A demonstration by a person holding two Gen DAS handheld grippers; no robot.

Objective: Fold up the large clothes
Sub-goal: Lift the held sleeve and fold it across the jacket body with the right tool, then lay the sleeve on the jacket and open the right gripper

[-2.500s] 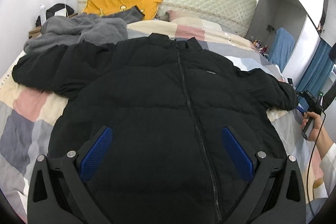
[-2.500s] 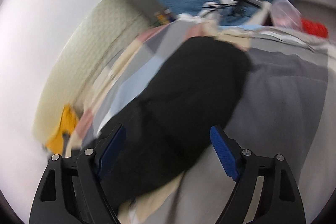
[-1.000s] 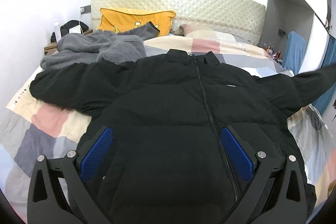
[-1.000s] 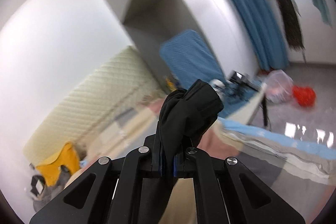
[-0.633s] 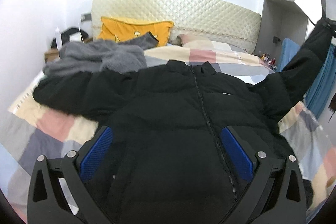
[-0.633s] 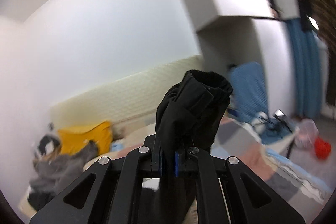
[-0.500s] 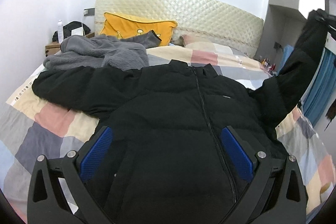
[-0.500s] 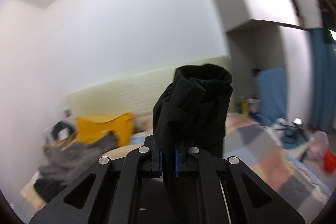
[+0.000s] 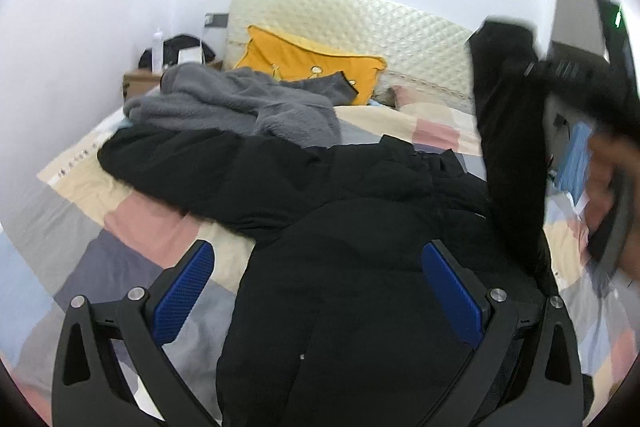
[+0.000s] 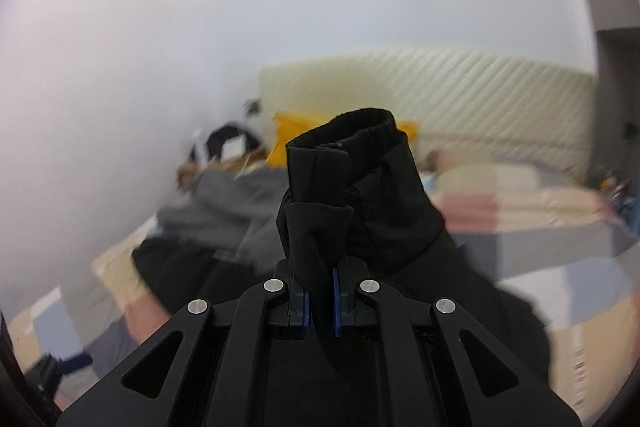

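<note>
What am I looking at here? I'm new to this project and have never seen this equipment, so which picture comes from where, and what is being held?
These are two hand-held grippers, one in each of a person's hands, each carrying a wide-angle camera that looks out along its two fingers. In the left camera's picture, the left gripper stands open and empty above a black puffer jacket spread on a bed with a patchwork cover. A grey fleece garment and a yellow pillow lie near the quilted headboard. At the right edge you see the person's hand, blurred. In the right camera's picture, the right gripper is shut on the jacket's sleeve, cuff up, lifted above the bed.
</note>
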